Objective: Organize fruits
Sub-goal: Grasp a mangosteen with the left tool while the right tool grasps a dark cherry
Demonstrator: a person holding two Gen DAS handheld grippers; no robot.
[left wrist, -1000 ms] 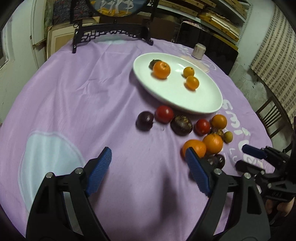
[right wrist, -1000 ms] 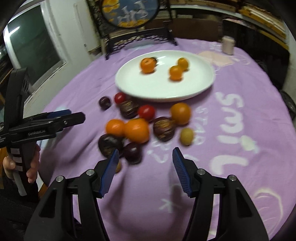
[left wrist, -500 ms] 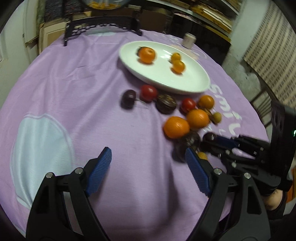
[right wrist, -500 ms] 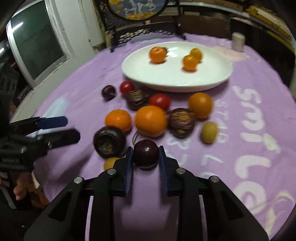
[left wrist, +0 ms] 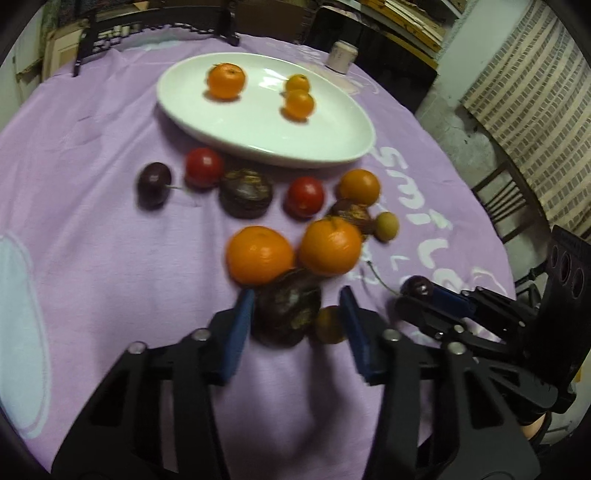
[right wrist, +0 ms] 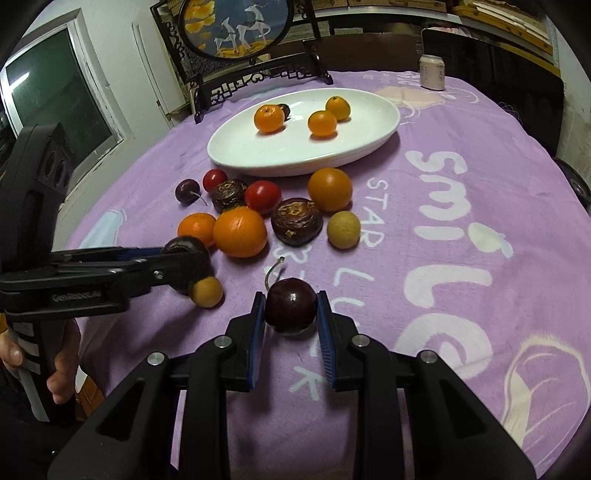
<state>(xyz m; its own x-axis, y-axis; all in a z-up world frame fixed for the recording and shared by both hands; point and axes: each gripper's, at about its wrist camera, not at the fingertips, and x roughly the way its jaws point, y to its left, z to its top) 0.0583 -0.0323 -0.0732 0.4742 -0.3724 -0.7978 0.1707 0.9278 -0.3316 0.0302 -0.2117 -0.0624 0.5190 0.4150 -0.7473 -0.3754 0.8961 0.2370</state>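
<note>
A white oval plate (left wrist: 332, 147) (right wrist: 229, 155) holds three small oranges and a dark fruit. Several fruits lie on the purple cloth in front of it. My right gripper (right wrist: 290, 306) is shut on a dark cherry (right wrist: 290, 304) with a stem, low over the cloth; the cherry also shows in the left wrist view (left wrist: 417, 287). My left gripper (left wrist: 297, 314) is open, its jaws either side of a dark brown wrinkled fruit (left wrist: 288, 314) and a small yellow fruit (left wrist: 328, 325). The left pad is close to the brown fruit. Two oranges (left wrist: 260, 254) lie just beyond.
A dark carved stand with a round picture (right wrist: 236, 26) stands behind the plate. A small can (right wrist: 432, 72) stands at the far right of the table. A wooden chair (left wrist: 506, 199) stands off the table's right edge. Red tomatoes and more brown fruits lie near the plate.
My left gripper moved forward and right around the dark brown fruit and narrowed. My right gripper, which shut on the cherry half a second ago, has drawn back with it.
</note>
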